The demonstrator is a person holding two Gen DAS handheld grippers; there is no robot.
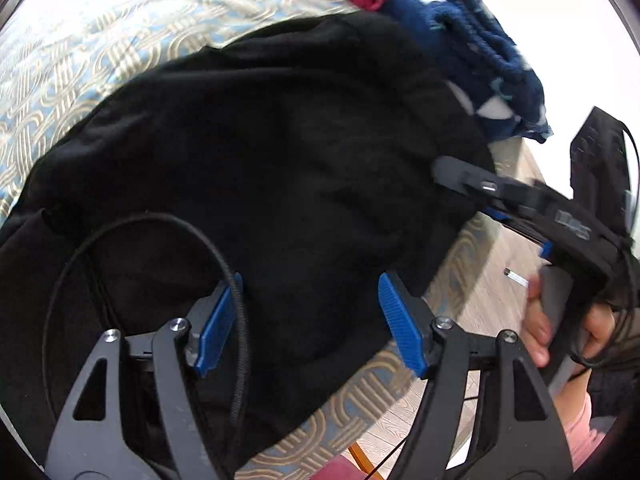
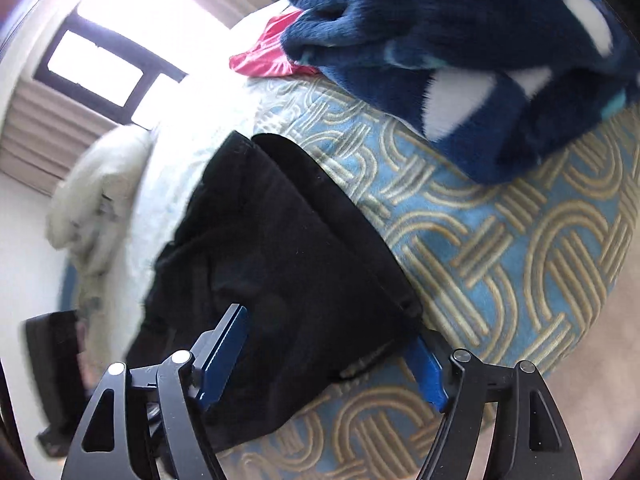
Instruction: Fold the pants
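Note:
Black pants (image 1: 260, 152) lie bunched on the patterned bedspread (image 1: 80, 60), filling most of the left wrist view. My left gripper (image 1: 308, 296) hovers over them, blue pads wide apart with nothing pinched; a black cable (image 1: 236, 320) runs past its left finger. At the pants' right edge is my right gripper (image 1: 452, 174), held by a person's hand (image 1: 540, 320). In the right wrist view the pants (image 2: 280, 248) reach down between the jaws of the right gripper (image 2: 328, 336). They stand wide; one corner of cloth covers the right pad's tip and neither pad presses on it.
A navy fleece garment (image 2: 460, 60) with white marks lies on the bedspread (image 2: 520, 240) beyond the pants, with a red garment (image 2: 268, 56) behind it. A white pillow (image 2: 100, 192) sits at the far end under a window (image 2: 100, 72). Wooden floor (image 1: 500, 280) shows beside the bed edge.

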